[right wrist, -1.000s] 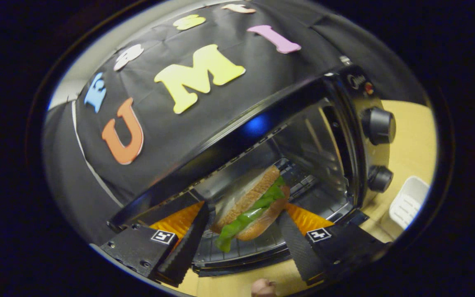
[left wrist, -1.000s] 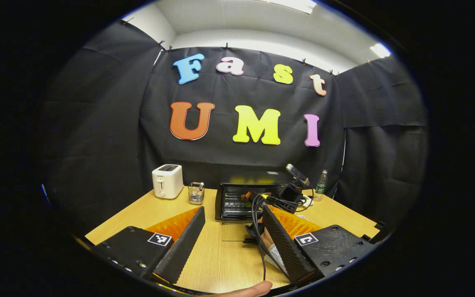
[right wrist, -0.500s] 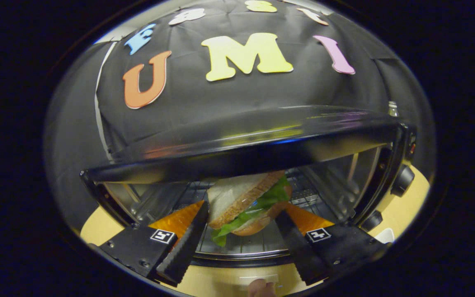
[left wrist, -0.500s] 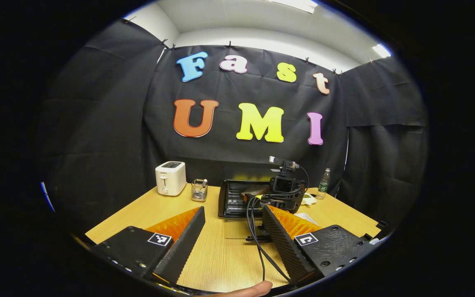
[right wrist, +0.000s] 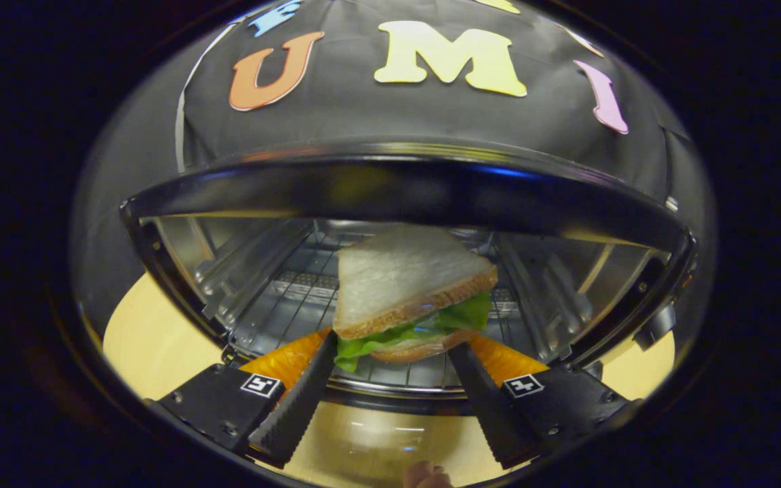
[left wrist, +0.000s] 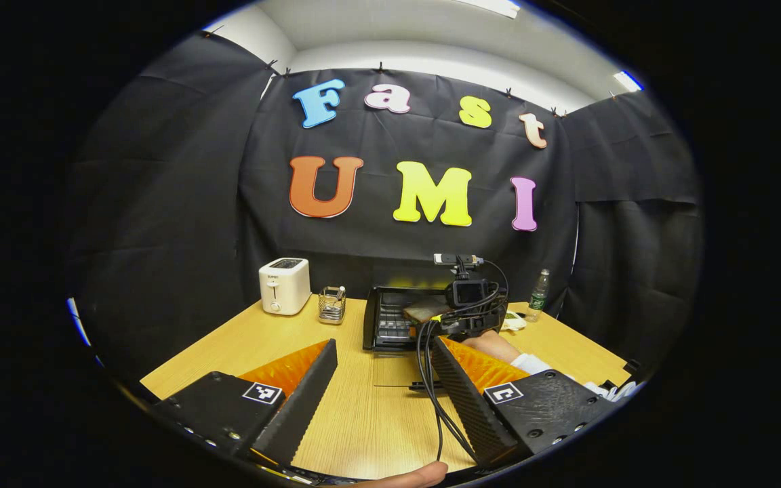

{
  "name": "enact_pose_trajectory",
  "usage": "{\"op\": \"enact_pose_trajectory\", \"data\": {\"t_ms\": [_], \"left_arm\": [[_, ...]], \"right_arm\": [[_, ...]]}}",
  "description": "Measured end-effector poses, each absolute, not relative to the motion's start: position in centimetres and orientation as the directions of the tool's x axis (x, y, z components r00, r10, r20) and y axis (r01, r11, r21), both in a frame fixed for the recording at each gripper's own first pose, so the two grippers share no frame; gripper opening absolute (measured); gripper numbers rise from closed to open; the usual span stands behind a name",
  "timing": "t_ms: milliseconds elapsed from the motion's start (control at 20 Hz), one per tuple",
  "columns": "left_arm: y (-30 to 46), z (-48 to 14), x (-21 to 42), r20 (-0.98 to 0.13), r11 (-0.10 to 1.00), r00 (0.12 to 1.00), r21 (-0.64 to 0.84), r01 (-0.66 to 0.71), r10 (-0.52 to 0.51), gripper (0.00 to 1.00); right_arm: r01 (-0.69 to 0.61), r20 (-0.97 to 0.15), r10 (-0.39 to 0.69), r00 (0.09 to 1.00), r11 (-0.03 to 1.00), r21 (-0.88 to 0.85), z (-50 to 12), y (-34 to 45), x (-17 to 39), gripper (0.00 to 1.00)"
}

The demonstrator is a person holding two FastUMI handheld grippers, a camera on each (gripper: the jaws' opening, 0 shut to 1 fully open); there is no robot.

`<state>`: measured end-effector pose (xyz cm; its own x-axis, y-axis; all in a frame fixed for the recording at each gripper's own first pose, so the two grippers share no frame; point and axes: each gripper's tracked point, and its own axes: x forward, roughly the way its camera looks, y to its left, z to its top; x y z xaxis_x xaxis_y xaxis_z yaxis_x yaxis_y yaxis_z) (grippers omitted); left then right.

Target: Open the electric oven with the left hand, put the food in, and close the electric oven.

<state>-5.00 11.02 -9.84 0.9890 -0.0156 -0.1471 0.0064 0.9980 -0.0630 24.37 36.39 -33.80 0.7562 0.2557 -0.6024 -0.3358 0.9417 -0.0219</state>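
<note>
The right hand-held gripper (right wrist: pixel 390 369) is clamped on a sandwich (right wrist: pixel 409 298) at the mouth of the open electric oven (right wrist: pixel 404 196). The left hand-held gripper (left wrist: pixel 382 393) hangs apart above the counter (left wrist: pixel 356 420).

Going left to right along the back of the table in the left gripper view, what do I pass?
Toaster → wire utensil holder → open electric oven → right gripper → plastic bottle.

We note black cloth walls (left wrist: pixel 180 203) enclosing the booth on three sides, a white ceiling (left wrist: pixel 445 34) with lit panels (left wrist: pixel 624 80) above, and a light wooden desk (left wrist: pixel 241 346).
</note>
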Motion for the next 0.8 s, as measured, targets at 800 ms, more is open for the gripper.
{"op": "enact_pose_trajectory", "data": {"t_ms": [800], "left_arm": [[9.8, -12.9, -4.0, -0.209, 0.999, 0.978, -0.039, 0.010, -0.018, 0.92]], "right_arm": [[-0.476, -0.711, 0.385, 0.589, 0.876, 0.080, -31.5, 34.8, 17.8, 1.00]]}}
